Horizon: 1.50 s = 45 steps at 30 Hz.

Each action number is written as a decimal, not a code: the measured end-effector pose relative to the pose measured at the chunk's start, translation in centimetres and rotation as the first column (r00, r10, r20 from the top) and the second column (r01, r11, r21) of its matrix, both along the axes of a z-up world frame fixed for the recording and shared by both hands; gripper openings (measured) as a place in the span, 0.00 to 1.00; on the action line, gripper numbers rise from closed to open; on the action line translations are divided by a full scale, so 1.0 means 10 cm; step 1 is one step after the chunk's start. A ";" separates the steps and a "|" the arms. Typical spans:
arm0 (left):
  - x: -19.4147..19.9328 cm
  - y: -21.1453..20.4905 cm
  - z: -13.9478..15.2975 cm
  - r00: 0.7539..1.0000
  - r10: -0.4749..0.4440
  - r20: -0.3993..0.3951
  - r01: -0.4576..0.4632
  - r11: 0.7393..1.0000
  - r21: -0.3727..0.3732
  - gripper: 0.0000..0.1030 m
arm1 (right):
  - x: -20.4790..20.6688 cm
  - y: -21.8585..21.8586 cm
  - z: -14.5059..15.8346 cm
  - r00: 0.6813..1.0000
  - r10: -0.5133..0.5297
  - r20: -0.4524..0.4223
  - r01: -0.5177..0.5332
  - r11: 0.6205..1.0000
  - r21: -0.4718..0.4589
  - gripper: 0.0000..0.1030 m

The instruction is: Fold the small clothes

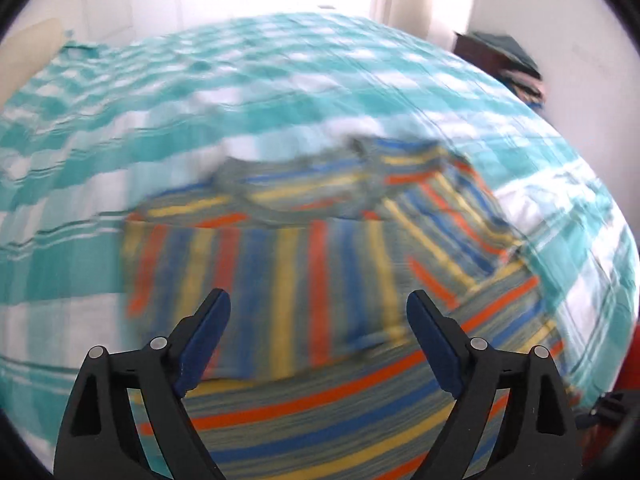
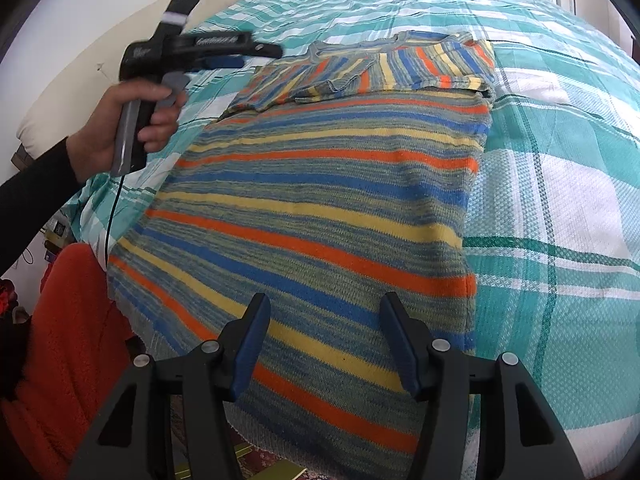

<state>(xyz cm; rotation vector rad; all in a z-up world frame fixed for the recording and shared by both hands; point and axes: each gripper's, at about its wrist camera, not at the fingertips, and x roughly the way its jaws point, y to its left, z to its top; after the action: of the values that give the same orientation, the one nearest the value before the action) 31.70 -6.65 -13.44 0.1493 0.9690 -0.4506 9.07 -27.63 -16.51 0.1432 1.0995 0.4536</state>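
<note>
One striped sweater (image 2: 320, 208) spread flat on the bed (image 2: 560, 184), both sleeves folded across the chest. Two grippers: left gripper (image 1: 318, 314) above the sleeves, fingers wide apart, empty; right gripper (image 2: 325, 330) over the hem, fingers likewise apart, gripping nothing. One pillow (image 2: 80, 92) alongside.

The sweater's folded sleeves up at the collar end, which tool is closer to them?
Left. The left tool hovers beside the folded sleeves, open; the right tool is open above the striped sweater's hem.
</note>
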 end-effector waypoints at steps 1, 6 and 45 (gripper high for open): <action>-0.02 -0.14 -0.15 0.999 -0.038 -0.029 0.039 0.998 0.044 0.88 | 0.00 -0.01 0.01 1.000 -0.003 0.001 0.003 1.000 0.000 0.55; -0.13 -0.28 -0.61 0.996 -0.072 -0.055 0.081 0.980 0.183 0.90 | -0.02 -0.07 0.03 1.000 -0.024 0.002 0.024 1.000 0.013 0.55; -2.10 0.67 -0.63 0.971 0.208 -0.119 -0.209 0.978 0.007 0.99 | -0.13 -0.73 -0.02 0.925 -0.376 0.058 0.380 0.905 -0.191 0.67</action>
<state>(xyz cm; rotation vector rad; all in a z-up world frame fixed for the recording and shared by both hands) 10.66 0.03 -19.69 0.0142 1.0879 -0.2706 7.81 -34.97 -16.66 0.1712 1.0605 -0.0051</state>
